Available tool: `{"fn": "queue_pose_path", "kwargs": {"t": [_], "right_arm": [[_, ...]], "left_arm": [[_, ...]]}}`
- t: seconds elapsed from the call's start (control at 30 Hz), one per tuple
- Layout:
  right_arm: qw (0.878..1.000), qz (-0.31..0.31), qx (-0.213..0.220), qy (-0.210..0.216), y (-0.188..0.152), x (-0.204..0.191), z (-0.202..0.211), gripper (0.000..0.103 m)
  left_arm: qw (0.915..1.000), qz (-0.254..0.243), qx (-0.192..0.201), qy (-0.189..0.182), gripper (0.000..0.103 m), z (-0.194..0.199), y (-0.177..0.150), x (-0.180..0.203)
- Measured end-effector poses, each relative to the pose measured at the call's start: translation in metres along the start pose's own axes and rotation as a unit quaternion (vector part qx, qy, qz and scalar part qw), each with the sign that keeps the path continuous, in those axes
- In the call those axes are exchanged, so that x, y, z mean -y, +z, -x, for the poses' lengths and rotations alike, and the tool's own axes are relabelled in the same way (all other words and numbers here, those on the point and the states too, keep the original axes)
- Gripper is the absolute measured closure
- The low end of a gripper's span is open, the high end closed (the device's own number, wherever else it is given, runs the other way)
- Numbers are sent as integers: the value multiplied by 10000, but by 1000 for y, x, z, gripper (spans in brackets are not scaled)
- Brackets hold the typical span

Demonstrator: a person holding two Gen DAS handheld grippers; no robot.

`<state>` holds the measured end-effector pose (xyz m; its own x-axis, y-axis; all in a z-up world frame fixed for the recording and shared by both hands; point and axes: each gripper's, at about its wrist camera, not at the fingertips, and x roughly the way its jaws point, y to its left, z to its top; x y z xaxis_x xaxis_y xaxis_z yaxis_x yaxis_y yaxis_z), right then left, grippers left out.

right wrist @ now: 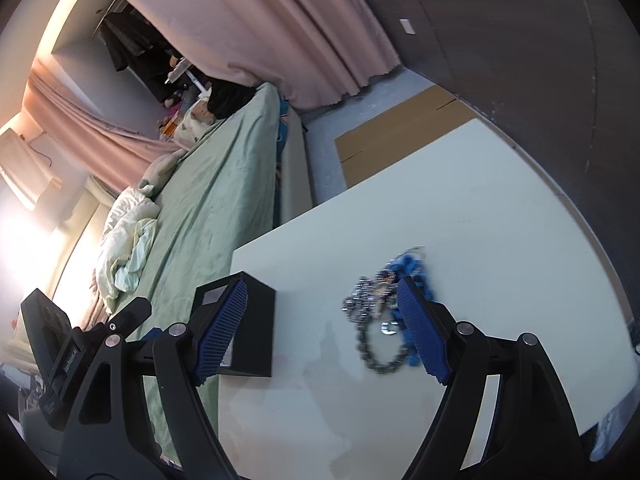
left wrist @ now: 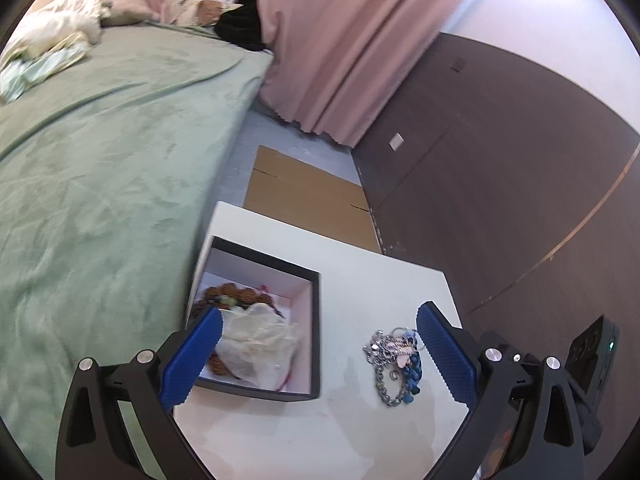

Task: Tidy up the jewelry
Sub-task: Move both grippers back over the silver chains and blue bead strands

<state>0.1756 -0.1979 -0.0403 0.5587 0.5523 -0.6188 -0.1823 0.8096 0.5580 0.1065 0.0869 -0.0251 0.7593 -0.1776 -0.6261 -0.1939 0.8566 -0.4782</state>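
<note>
A black open box (left wrist: pixel 316 320) with a white inside stands on the white table (left wrist: pixel 360 256). In it lie a brown bead bracelet (left wrist: pixel 232 294) and a pale sheer pouch (left wrist: pixel 256 340). A pile of jewelry (left wrist: pixel 394 360), silver chains with blue beads and a pink piece, lies on the table right of the box. My left gripper (left wrist: pixel 318 354) is open and empty, above box and pile. My right gripper (right wrist: pixel 320 330) is open and empty; the jewelry pile (right wrist: pixel 380 312) lies by its right fingertip (right wrist: pixel 420 328), the box (right wrist: pixel 256 320) by its left.
A bed with a green blanket (left wrist: pixel 100 168) runs along the table's left side. A flat cardboard sheet (left wrist: pixel 304 192) lies on the floor beyond the table. A dark wall panel (left wrist: pixel 500 184) stands to the right, pink curtains (left wrist: pixel 340 40) behind.
</note>
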Motion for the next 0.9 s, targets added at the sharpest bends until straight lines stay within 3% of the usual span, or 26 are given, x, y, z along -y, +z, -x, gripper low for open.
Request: {"fn": "queue_pose_path", "kwargs": {"t": [0.27,0.47,0.7,0.9], "right_arm": [[9989,-396,-156,-189,6,39,16,25],[9973,-692,-236,-48,8,60,24,26],[9932,-1069,-456,5,8,77,21,36],[9904,-1259,-568,60,10,83,17,38]], "left_arm": [[9976,-683,-152,-11,9,-20,-16,41],[9941,-1043,-252,-183,12,-37,-27,67],[9909,-1210,-512,-300,31,-63,-38,88],[9884,-1282,-747,-307,45,-85,-48,96]]}}
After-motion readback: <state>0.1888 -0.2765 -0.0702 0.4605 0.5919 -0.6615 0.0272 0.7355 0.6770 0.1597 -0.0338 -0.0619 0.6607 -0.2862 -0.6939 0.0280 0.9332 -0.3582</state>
